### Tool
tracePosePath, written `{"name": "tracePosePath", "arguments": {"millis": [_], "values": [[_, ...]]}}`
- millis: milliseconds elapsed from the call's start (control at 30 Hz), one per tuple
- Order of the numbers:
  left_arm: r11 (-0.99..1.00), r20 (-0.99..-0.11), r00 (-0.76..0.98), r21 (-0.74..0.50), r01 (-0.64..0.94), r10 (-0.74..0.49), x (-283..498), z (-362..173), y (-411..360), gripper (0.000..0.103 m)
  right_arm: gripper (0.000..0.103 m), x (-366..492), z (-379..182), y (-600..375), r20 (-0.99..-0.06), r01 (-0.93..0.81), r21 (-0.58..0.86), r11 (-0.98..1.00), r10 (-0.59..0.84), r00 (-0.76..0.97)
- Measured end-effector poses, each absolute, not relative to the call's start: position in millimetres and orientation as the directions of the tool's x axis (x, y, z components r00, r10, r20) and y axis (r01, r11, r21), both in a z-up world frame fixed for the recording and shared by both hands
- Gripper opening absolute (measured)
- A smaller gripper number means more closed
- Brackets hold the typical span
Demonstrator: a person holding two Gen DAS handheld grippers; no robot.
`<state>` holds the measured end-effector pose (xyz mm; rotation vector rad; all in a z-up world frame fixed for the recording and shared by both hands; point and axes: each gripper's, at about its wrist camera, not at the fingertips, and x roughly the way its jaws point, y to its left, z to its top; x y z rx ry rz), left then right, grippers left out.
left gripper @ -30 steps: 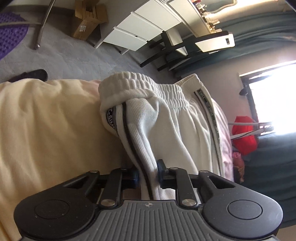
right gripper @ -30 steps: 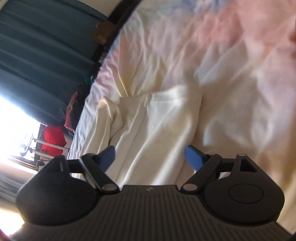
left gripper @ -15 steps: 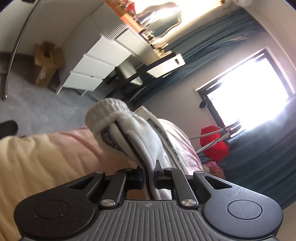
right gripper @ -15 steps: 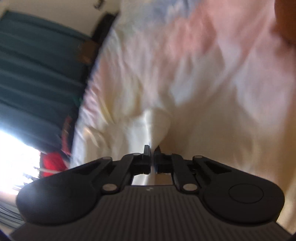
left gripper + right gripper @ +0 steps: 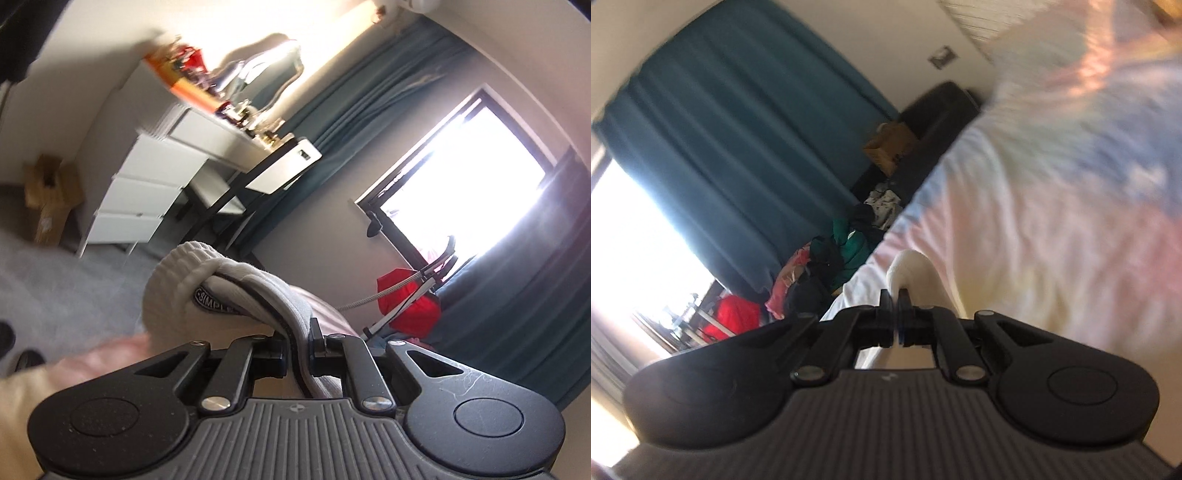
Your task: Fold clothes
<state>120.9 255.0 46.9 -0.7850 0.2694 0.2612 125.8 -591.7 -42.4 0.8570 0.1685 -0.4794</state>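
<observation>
My left gripper (image 5: 298, 350) sits at the lower centre of its frame, its jaws clamped on a bunched fold of the white ribbed trousers (image 5: 221, 291). The cloth rises from between the jaws and curls toward the middle left, where the elastic waistband (image 5: 177, 269) rounds over and a dark oval label (image 5: 214, 301) faces me. Beneath it, at lower left, a blurred pale pink and cream bedsheet (image 5: 92, 358) shows. Further out, a white chest of drawers (image 5: 147, 188) stands at centre left with clutter on top, teal curtains (image 5: 369, 107) hang at upper right, and a bright window (image 5: 469, 184) fills the right side, with a red bag (image 5: 406, 302) below it.

My right gripper (image 5: 895, 315) is at the lower centre of its frame, jaws pressed together on a small white nub of the same trousers (image 5: 908, 269) that pokes up just above the tips. The pastel sheet (image 5: 1052, 221) spreads, blurred, across the right half of the frame. A teal curtain (image 5: 738, 129) covers the upper left, and a pile of clothes (image 5: 827, 266) lies at centre left.
</observation>
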Motion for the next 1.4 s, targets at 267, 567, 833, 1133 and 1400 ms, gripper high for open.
{"name": "tracePosePath", "arguments": {"millis": [267, 567, 833, 1133, 1400], "values": [[0.761, -0.421, 0.883, -0.496, -0.417, 0.209, 323, 25, 230, 0.012, 0.006, 311, -66, -596, -0.412, 0.586, 0.552, 0.593, -0.418, 0.81], [0.824, -0.604, 0.752, -0.262, -0.502, 0.266, 472, -87, 199, 0.015, 0.006, 422, -166, -597, -0.551, 0.699, 0.379, 0.606, -0.459, 0.697], [0.855, -0.575, 0.782, -0.254, -0.451, 0.242, 452, -75, 198, 0.041, 0.022, 400, -168, -602, -0.544, 0.627, 0.494, 0.602, -0.348, 0.763], [0.905, -0.498, 0.858, -0.298, -0.303, 0.123, 344, -26, 180, 0.081, 0.075, 286, -144, -525, -0.445, 0.465, 0.675, 0.573, -0.186, 0.876], [0.786, -0.541, 0.837, -0.483, -0.386, 0.08, 234, -40, 199, 0.082, 0.075, 199, -166, -442, -0.407, 0.298, 0.856, 0.422, 0.195, 0.892]]}}
